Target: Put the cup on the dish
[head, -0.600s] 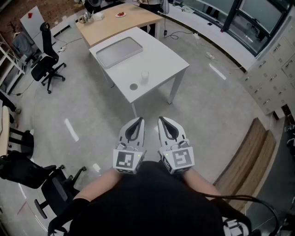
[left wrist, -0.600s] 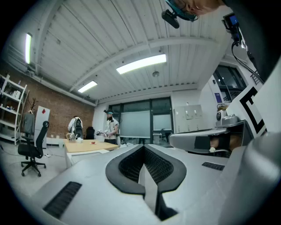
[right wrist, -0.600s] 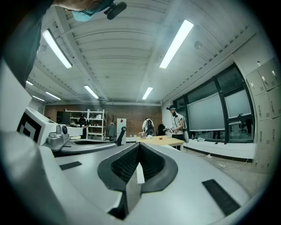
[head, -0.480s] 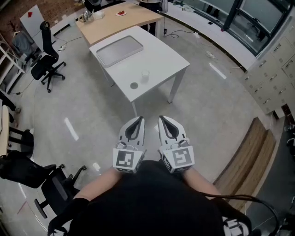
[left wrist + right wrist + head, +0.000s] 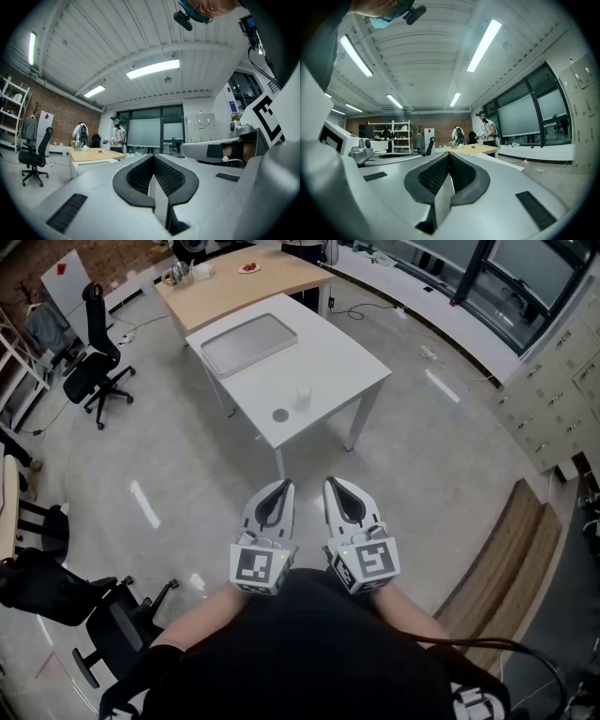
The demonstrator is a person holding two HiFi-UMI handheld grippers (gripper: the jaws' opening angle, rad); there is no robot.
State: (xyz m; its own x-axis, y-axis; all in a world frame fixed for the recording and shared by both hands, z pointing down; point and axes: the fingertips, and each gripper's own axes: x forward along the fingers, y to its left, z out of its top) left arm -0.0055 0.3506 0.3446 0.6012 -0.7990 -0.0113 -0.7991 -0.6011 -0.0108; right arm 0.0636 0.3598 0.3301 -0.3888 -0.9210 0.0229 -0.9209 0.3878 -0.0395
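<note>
A small clear cup stands near the front edge of a white table, well ahead of me across the floor. A small dark round dish lies just left of and in front of the cup, apart from it. My left gripper and right gripper are held side by side close to my body, level, far short of the table. Both are shut with nothing between the jaws, as the left gripper and right gripper views also show.
A grey tray lies on the far half of the white table. A wooden table stands behind it. Office chairs stand at the left, one near my left side. Lockers line the right. People stand by the wooden table.
The table with the cup and dish has shifted slightly to the right in the head view. Both grippers stay where they were, shut.
</note>
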